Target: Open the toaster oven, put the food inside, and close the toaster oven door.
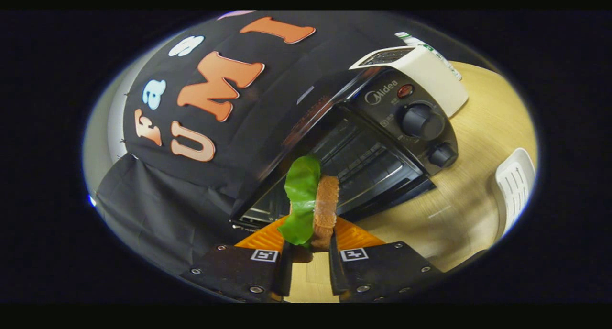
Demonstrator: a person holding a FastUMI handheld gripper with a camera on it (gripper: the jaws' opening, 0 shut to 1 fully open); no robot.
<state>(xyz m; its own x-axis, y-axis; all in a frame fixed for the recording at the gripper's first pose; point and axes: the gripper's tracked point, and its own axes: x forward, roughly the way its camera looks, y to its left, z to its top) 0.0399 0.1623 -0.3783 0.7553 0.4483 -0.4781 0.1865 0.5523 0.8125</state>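
My gripper [308, 240] is shut on a piece of food [326, 209], a brown slice of bread with a green lettuce leaf [301, 195] against it, held upright between the fingers. Just beyond the food stands a black toaster oven [363, 142], seen tilted, its wire rack showing in the front opening. Two round knobs [420, 121] sit on its control panel. Whether the door is down flat I cannot tell; the food hides the lower front.
A white pop-up toaster [425, 71] stands behind the oven on the wooden table [459, 209]. A white slotted object [514, 185] lies to the right of the oven. Black cloth hangs to the left.
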